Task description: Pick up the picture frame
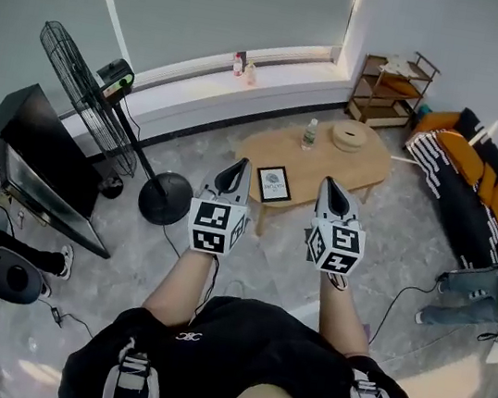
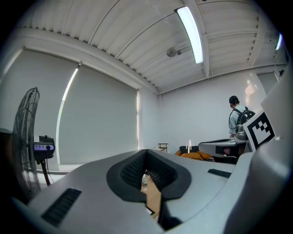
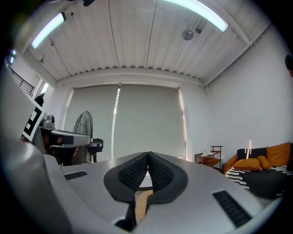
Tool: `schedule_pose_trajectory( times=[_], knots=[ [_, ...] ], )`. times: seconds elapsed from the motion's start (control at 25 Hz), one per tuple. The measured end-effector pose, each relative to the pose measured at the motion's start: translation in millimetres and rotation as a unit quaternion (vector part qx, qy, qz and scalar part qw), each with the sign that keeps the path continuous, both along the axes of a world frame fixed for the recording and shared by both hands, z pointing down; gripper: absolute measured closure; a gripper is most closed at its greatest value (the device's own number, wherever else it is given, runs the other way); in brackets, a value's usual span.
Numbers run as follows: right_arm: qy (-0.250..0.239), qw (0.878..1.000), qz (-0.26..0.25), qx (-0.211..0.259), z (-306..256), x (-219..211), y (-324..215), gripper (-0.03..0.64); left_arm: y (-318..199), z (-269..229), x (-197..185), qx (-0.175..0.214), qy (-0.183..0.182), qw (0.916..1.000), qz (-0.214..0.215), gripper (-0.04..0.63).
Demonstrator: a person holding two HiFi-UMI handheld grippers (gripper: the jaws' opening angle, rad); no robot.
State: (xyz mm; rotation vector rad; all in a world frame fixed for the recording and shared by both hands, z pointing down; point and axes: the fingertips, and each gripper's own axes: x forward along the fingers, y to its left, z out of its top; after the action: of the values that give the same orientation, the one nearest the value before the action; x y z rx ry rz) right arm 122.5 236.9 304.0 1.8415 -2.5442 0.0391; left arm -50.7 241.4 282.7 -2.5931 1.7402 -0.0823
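The black picture frame [image 1: 274, 183] lies flat near the front edge of the low oval wooden table [image 1: 366, 168]. My left gripper [image 1: 237, 172] hangs in the air just left of it, level and shut with nothing held. My right gripper [image 1: 329, 189] is held level just right of the frame, also shut and empty. In the left gripper view the jaws [image 2: 147, 156] meet at their tips, and a strip of table with a bottle [image 2: 144, 181] shows below them. The right gripper view shows its jaws [image 3: 148, 158] closed over a sliver of table.
A clear bottle [image 1: 310, 135] and a round woven lid [image 1: 351, 136] sit on the table. A standing fan [image 1: 97, 94] and its base [image 1: 165, 197] are to the left, a sofa [image 1: 476, 187] to the right, a wooden shelf [image 1: 392, 92] behind. Cables cross the floor.
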Motion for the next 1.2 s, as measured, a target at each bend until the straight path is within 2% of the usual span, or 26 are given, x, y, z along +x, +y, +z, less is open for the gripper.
schedule_pose_trajectory(
  times=[0.32,0.68,1.0,1.2],
  knots=[
    [-0.011,1.000,0.006,-0.016,9,-46,-104,0.601,-109,16,-43,-0.019,-0.005,0.9997,0.017,0.581],
    [-0.014,0.999,0.026,-0.021,18,-79,-183,0.601,-193,28,-81,-0.026,-0.011,0.9991,0.033,0.581],
    [-0.012,0.999,0.026,-0.040,42,-65,-214,0.601,-220,56,-62,-0.054,-0.016,0.9976,0.039,0.581],
    [-0.023,0.999,0.022,-0.043,41,-44,-270,0.601,-272,51,-49,-0.050,-0.016,0.9984,0.020,0.581]
  ],
)
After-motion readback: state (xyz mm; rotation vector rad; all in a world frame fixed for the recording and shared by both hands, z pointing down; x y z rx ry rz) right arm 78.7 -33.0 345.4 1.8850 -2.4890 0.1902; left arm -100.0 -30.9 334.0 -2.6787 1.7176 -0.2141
